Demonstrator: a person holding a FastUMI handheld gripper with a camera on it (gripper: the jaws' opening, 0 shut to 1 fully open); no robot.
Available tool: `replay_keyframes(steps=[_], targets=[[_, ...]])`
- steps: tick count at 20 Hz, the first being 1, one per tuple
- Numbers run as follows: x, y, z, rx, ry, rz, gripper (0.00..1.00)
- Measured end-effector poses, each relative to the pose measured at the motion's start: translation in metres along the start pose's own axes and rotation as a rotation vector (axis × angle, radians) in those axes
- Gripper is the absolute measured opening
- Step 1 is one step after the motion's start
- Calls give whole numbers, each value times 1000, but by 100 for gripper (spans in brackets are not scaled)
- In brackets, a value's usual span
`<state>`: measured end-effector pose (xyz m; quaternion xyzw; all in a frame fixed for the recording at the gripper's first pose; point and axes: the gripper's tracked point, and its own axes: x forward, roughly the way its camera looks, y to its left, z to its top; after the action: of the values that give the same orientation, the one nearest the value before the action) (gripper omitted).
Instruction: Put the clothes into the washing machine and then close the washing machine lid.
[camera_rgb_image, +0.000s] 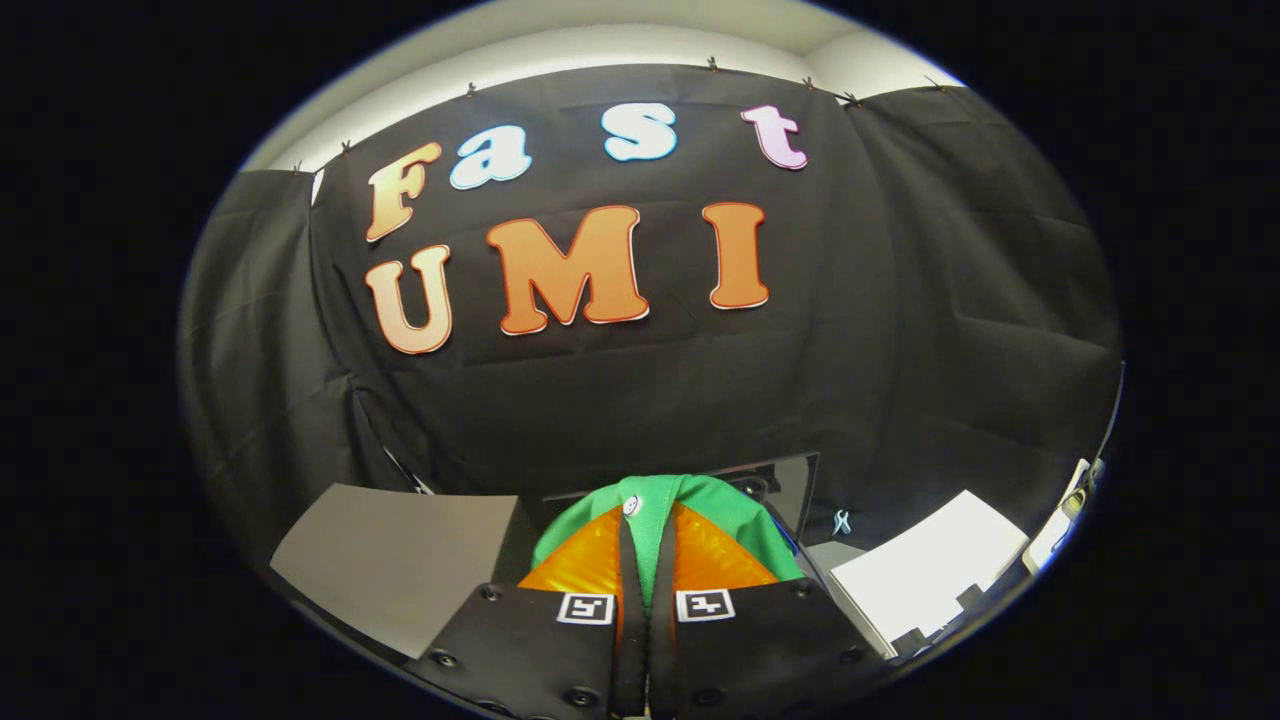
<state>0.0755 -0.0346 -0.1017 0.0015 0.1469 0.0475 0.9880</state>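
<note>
My gripper (647, 560) is shut on a green garment (700, 505), which bulges up between and over the orange fingers (585, 562). A white button sits on the cloth near its top. The cloth is held up in the air, well above the surfaces below. Just behind the garment stands a dark upright panel (790, 480), which looks like the raised lid of the washing machine; the drum opening is hidden behind the cloth and the fingers.
A grey flat surface (390, 560) lies to the left of the fingers. A white flat surface (930, 575) lies to the right, with a small pale blue clip (842, 521) beyond it. The black booth wall rises behind everything.
</note>
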Motion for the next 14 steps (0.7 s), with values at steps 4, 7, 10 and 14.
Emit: replay_keyframes(steps=[4, 7, 10, 14], targets=[[15, -34, -22, 10, 40, -15, 9], [29, -56, -42, 0, 79, -27, 9], [44, -70, -61, -1, 119, -24, 9], [63, -78, -93, -10, 185, -5, 9]])
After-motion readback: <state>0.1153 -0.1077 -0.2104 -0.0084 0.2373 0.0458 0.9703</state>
